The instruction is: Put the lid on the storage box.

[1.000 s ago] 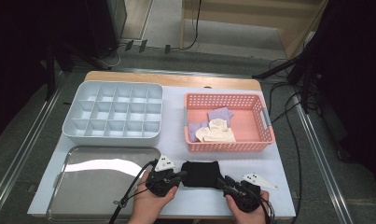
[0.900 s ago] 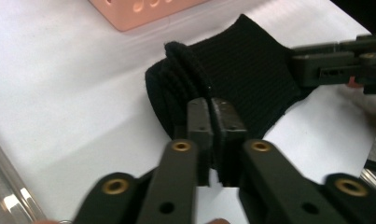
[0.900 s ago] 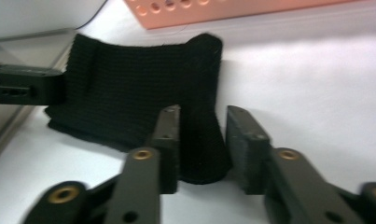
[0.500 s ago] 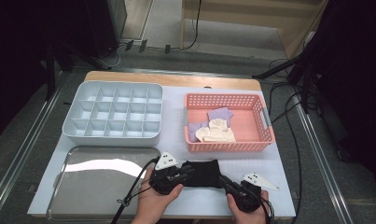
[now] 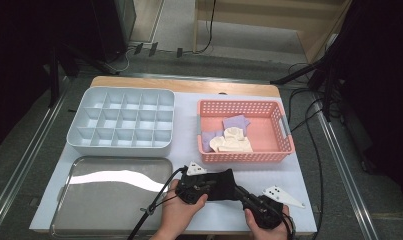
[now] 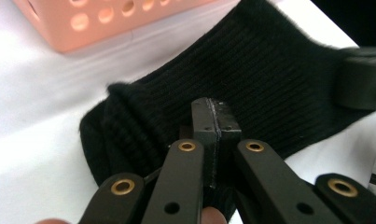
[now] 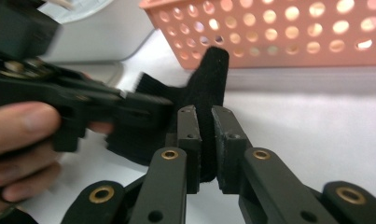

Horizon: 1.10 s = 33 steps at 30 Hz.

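Observation:
A black ribbed sock [image 5: 221,185] lies on the white table near its front edge, between my two grippers. My left gripper [image 5: 210,186] comes from the left. In the left gripper view its pads [image 6: 205,122] stand pressed together over the sock [image 6: 269,79], with no cloth visible between them. My right gripper [image 5: 240,193] comes from the right. Its jaws have just been closing. In the right gripper view a raised fold of the sock [image 7: 205,88] is clamped in my right gripper [image 7: 204,140], and the left gripper [image 7: 160,112] meets the sock's other end.
A pink perforated basket [image 5: 244,157] just behind the sock holds purple [image 5: 236,121] and cream [image 5: 231,144] socks. A grey compartment tray [image 5: 119,146] stands at the back left. A shiny metal tray [image 5: 89,205] lies at the front left.
My left gripper has moved right, toward the right gripper, and the sock between them now looks shorter and bunched. The right hand has stayed in place.

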Each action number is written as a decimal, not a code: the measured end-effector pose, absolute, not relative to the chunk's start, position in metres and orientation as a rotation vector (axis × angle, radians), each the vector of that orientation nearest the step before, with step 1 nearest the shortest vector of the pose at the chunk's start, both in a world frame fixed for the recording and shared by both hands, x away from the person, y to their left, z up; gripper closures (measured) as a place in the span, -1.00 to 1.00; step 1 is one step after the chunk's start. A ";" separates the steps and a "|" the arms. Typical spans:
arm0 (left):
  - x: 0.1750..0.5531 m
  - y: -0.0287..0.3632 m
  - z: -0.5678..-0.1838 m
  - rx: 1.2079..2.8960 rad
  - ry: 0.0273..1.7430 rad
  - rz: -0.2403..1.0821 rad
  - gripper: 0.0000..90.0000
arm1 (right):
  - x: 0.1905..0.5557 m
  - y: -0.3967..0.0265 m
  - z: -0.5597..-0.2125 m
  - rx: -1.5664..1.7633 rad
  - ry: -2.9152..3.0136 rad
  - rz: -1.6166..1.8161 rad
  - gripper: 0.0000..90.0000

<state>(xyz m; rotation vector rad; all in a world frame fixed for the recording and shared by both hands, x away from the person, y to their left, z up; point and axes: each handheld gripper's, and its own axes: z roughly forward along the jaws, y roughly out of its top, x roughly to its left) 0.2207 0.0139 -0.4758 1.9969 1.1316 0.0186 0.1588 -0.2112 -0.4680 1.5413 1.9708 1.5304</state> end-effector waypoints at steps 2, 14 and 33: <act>0.221 0.013 -0.477 1.991 1.134 0.021 1.00 | 0.157 -0.207 -0.465 1.526 1.970 1.549 0.85; 0.224 0.021 -0.475 1.968 1.131 -0.024 0.95 | 0.149 -0.155 -0.463 1.394 2.056 1.560 0.85; 0.233 0.065 -0.451 1.816 1.174 0.020 0.78 | 0.154 -0.128 -0.480 1.368 2.131 1.499 0.83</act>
